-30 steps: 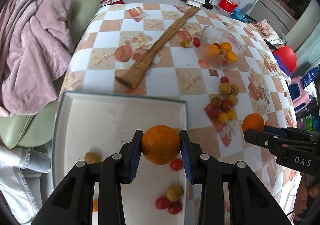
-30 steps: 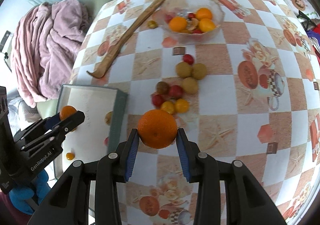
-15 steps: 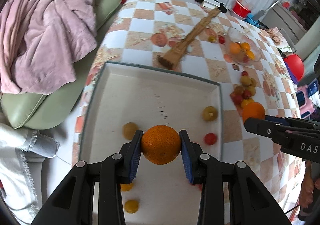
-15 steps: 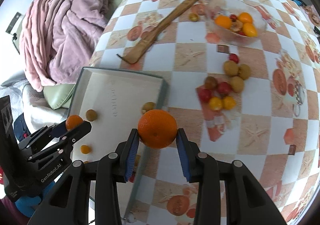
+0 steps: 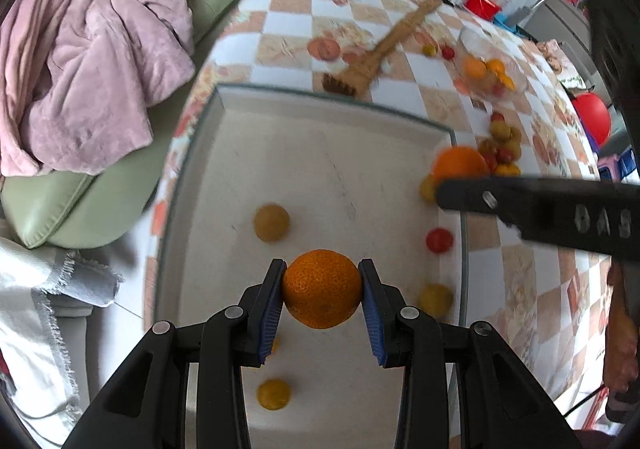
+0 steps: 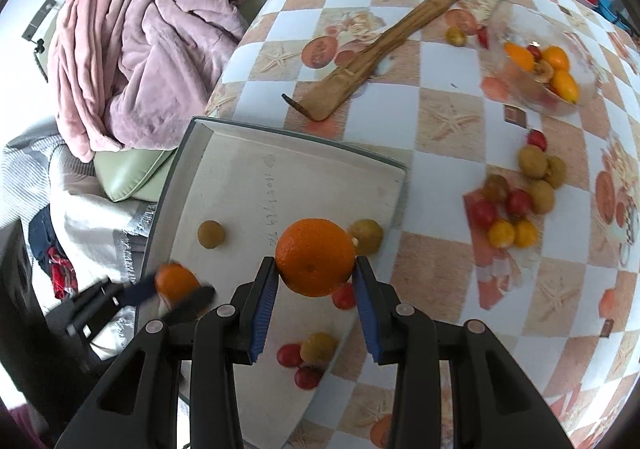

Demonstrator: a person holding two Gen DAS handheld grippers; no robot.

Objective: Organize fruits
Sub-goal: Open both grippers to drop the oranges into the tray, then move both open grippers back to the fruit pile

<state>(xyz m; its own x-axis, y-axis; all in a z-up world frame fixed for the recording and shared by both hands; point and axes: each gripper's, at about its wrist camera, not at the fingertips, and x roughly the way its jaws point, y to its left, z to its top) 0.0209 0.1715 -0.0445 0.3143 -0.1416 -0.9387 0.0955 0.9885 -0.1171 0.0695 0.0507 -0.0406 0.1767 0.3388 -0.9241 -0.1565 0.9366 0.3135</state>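
Each gripper pinches an orange above the white tray [image 5: 200, 153]: the left gripper [image 5: 322, 303] holds one orange [image 5: 321, 288] over the tray's near middle, the right gripper [image 6: 315, 289] another orange [image 6: 315, 257] near its right edge. Released from this height, either could roll out or scatter the small fruits [image 6: 308, 355] in the tray. Farther off, a clear bowl [image 6: 536, 69] near the table's far right edge holds what look like yellow-orange fruits.
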